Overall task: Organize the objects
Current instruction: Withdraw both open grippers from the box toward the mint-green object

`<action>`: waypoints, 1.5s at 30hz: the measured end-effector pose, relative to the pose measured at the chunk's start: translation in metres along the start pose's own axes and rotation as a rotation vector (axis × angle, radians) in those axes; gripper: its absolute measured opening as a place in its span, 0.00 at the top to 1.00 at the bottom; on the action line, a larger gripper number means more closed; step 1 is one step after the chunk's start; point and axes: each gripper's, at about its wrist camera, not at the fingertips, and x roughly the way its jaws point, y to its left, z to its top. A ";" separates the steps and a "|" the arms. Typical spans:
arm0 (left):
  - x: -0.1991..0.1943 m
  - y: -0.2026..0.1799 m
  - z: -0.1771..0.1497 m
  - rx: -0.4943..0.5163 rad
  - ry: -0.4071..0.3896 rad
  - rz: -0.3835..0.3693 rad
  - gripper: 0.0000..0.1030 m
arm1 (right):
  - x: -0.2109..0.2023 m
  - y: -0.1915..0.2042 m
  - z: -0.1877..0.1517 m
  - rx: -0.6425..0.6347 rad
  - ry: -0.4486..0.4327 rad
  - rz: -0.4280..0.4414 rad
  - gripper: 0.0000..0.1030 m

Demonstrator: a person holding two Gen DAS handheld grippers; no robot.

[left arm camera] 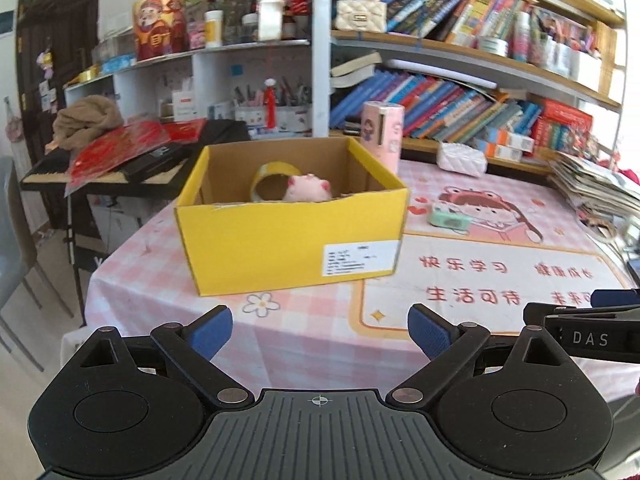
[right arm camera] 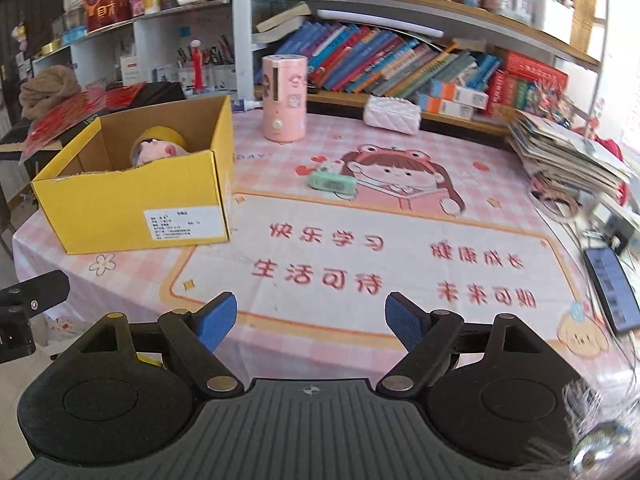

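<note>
Left wrist view: at the far left of the frame a keyboard [left arm camera: 100, 172] stands beside the table, with red sheets and a brown cloth [left arm camera: 86, 120] on it. Left of centre, a yellow box [left arm camera: 288, 240] sits on the pink checked tablecloth [left arm camera: 480, 280]. Inside the box a tape roll [left arm camera: 272, 178] stands on edge, and a pink plush [left arm camera: 306, 190] lies just beside it, to its right. Behind the box's right corner stands a pink cylinder [left arm camera: 382, 132]. To the right of the box lies a small green device [left arm camera: 448, 216], and beyond it, near the bookshelf [left arm camera: 460, 92], a white quilted pouch [left arm camera: 460, 158]. Along the bottom, the left gripper [left arm camera: 320, 334] has its jaws wide apart, with nothing between them. The right gripper's edge [left arm camera: 592, 332] shows at the lower right.

Right wrist view: the box [right arm camera: 140, 208] sits at the left, the cylinder [right arm camera: 284, 96] upper centre, the green device [right arm camera: 332, 182] centre, well apart from the box. A paper stack [right arm camera: 568, 156] and a phone [right arm camera: 612, 292] lie at the right. At the bottom, the right gripper [right arm camera: 310, 320] is open and empty above the tablecloth.
</note>
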 end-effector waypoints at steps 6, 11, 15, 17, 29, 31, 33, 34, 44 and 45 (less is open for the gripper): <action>-0.006 -0.015 -0.002 0.060 -0.014 -0.045 0.07 | -0.013 -0.013 -0.010 0.055 -0.001 -0.049 0.20; -0.007 -0.025 0.001 0.108 -0.027 -0.075 0.07 | -0.018 -0.022 -0.013 0.099 -0.006 -0.077 0.19; -0.004 -0.034 0.005 0.127 -0.040 -0.107 0.07 | -0.020 -0.028 -0.013 0.112 -0.013 -0.092 0.18; -0.001 -0.039 0.008 0.133 -0.042 -0.120 0.07 | -0.021 -0.032 -0.012 0.116 -0.019 -0.101 0.18; 0.015 -0.080 0.019 0.193 -0.034 -0.191 0.07 | -0.021 -0.070 -0.006 0.164 -0.032 -0.160 0.18; 0.018 -0.084 0.021 0.198 -0.028 -0.196 0.07 | -0.020 -0.074 -0.004 0.164 -0.030 -0.160 0.18; 0.020 -0.088 0.021 0.204 -0.025 -0.200 0.07 | -0.018 -0.077 -0.003 0.166 -0.026 -0.161 0.18; 0.021 -0.090 0.021 0.208 -0.025 -0.204 0.07 | -0.017 -0.079 -0.003 0.168 -0.025 -0.161 0.18; 0.041 -0.107 0.029 0.223 -0.011 -0.215 0.07 | 0.003 -0.093 0.005 0.168 -0.001 -0.151 0.17; 0.044 -0.109 0.030 0.220 -0.008 -0.216 0.07 | 0.006 -0.096 0.006 0.168 0.004 -0.151 0.17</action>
